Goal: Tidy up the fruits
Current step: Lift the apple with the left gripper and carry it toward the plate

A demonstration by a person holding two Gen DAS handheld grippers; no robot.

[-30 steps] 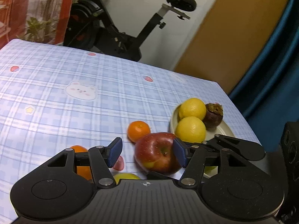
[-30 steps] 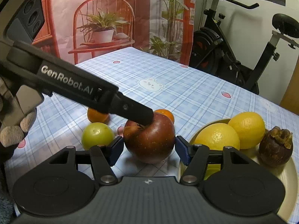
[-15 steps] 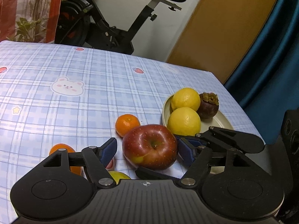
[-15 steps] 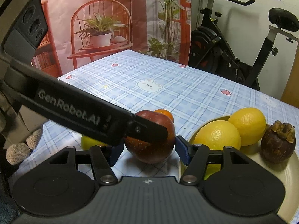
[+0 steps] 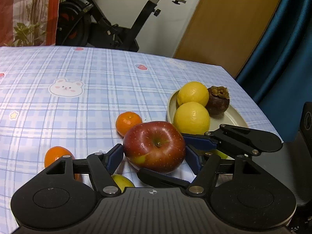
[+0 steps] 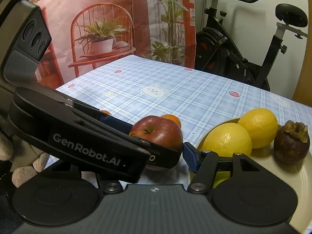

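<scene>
A red apple (image 5: 154,146) sits between the blue pads of my left gripper (image 5: 154,159), whose jaws stand wide on either side of it; the pads look close to the apple, contact unclear. It also shows in the right wrist view (image 6: 158,134). My right gripper (image 6: 154,159) is open around the same apple; the left gripper's body hides its left finger. A cream plate (image 5: 234,117) holds two lemons (image 5: 192,118) and a dark mangosteen (image 5: 217,102). Two tangerines (image 5: 128,122) and a green fruit (image 5: 121,182) lie on the cloth.
The table has a blue plaid cloth (image 5: 78,74) with bear prints. An exercise bike (image 5: 109,25) stands behind its far edge. A blue curtain (image 5: 282,48) hangs at the right. A gloved hand (image 6: 25,167) holds the left gripper.
My left gripper has come forward and lower, so the apple now lies centred between its pads. In the right wrist view the left gripper's body has slid across and covers more of the apple.
</scene>
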